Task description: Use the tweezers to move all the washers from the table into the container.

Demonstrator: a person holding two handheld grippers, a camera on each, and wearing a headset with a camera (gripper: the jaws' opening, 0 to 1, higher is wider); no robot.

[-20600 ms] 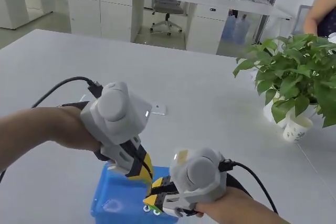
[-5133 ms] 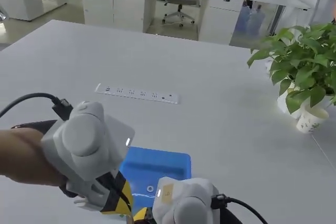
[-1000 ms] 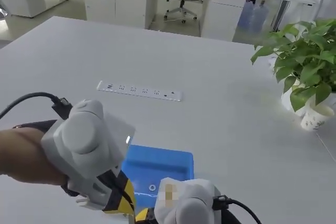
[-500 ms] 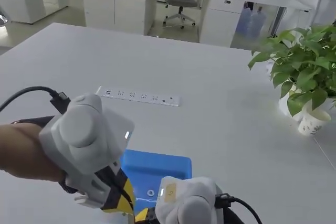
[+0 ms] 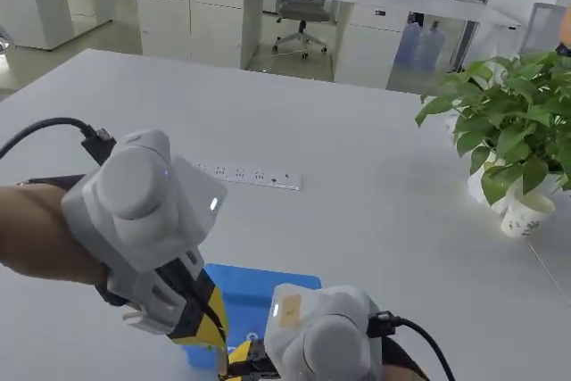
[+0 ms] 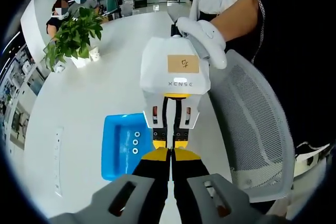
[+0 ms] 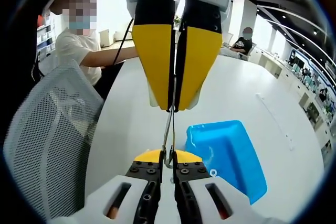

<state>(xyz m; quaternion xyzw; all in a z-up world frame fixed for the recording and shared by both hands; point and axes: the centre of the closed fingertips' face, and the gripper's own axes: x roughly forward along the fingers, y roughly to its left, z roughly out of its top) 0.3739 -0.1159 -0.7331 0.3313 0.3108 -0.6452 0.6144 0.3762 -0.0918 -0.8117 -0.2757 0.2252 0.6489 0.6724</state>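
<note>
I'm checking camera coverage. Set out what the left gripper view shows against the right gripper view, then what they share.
Left gripper view: three washers in a row inside the blue container. Right gripper view: the tweezers, running from the fingers of the left gripper to the right gripper. Both: that container, the white table, the mesh chair.

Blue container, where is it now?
Head view, bottom centre: the blue container sits on the white table, nearer the person than the power strip.

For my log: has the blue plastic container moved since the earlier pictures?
No. The blue plastic container lies as before near the white power strip; only the camera shifted.
</note>
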